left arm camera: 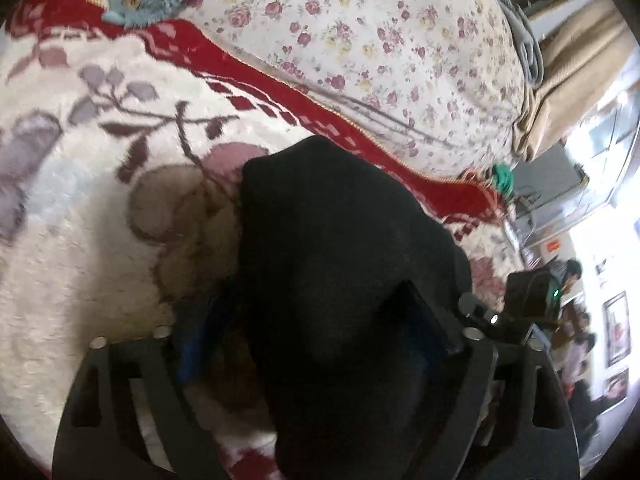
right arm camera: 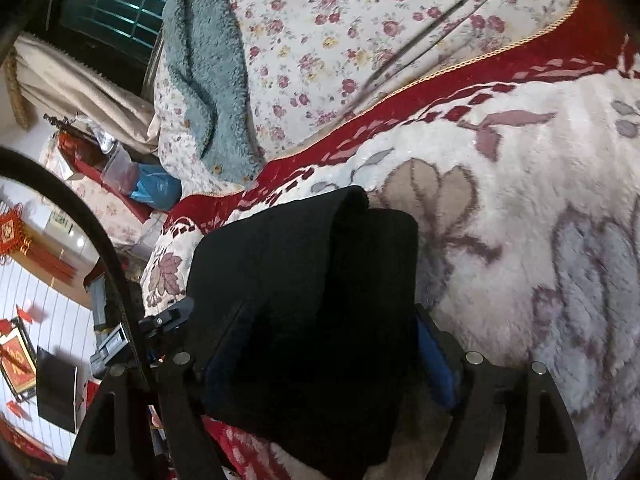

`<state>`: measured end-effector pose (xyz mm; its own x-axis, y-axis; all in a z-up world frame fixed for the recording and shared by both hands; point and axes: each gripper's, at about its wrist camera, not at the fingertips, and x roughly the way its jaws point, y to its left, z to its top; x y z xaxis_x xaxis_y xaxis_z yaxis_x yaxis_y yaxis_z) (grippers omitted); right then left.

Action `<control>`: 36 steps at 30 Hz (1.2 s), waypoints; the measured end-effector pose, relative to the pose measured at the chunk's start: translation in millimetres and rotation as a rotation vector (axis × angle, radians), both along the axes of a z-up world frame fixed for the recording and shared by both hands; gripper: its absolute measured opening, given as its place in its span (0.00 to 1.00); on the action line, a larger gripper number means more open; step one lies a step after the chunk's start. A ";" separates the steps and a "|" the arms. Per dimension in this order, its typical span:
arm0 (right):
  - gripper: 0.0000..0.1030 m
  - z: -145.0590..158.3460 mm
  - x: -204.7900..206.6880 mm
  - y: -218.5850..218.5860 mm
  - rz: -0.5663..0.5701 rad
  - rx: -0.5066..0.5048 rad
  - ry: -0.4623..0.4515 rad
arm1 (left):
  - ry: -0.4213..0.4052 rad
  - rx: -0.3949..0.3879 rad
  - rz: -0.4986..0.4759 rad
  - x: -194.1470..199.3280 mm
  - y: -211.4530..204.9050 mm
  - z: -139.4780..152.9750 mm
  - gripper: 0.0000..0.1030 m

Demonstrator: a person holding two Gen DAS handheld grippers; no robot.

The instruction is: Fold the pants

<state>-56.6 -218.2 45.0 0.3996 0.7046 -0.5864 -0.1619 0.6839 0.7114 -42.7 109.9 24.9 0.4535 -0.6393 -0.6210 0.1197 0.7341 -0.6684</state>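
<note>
The black pants (left arm camera: 340,264) hang bunched over my left gripper (left arm camera: 320,344) and hide most of its fingers; the jaws are shut on the cloth, lifted above the bed. In the right wrist view the same black pants (right arm camera: 312,304) drape in thick folds over my right gripper (right arm camera: 320,360), which is shut on them. Blue finger pads (right arm camera: 434,364) show at the cloth's edge. Both grippers hold the pants above the fluffy white blanket (left arm camera: 80,208).
The blanket has a red border (left arm camera: 248,64) and lies on a bed. A floral quilt (left arm camera: 380,48) and a blue-grey fleece garment (right arm camera: 204,68) lie at the far side. Beige curtains (left arm camera: 560,92) and room clutter lie beyond the bed's edge.
</note>
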 end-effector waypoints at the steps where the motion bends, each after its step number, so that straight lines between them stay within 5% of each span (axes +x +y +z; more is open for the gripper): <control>1: 0.76 0.0 0.1 1.3 0.006 -0.001 -0.017 | -0.012 -0.003 0.004 -0.6 -0.7 -0.4 0.88; 3: 0.67 -1.3 -1.8 0.6 0.001 -0.006 -0.036 | -0.049 0.047 -0.021 -2.7 -8.1 1.6 0.88; 5: 0.59 -1.4 -4.8 -3.9 -0.011 0.009 -0.043 | -0.073 0.126 -0.060 -4.8 -16.9 6.4 0.64; 6: 0.54 -0.1 -6.8 -5.7 -0.017 0.018 -0.045 | -0.076 0.163 -0.066 -5.8 -19.4 8.4 0.63; 11: 0.42 19.6 -14.9 -4.6 -0.028 0.020 -0.089 | -0.090 0.147 -0.043 -13.4 -11.5 20.3 0.35; 17: 0.39 56.1 -9.7 20.7 0.026 0.018 -0.155 | -0.177 0.190 -0.004 -26.5 8.8 56.4 0.30; 25: 0.39 79.4 21.8 96.3 0.125 0.111 -0.202 | -0.240 0.230 0.094 -30.1 87.0 101.7 0.30; 31: 0.39 66.4 54.4 169.1 0.213 0.157 -0.164 | -0.212 0.253 0.195 -26.4 149.2 101.3 0.30; 36: 0.40 35.6 77.8 220.1 0.275 0.101 -0.099 | -0.057 0.255 0.250 -16.3 194.2 61.9 0.32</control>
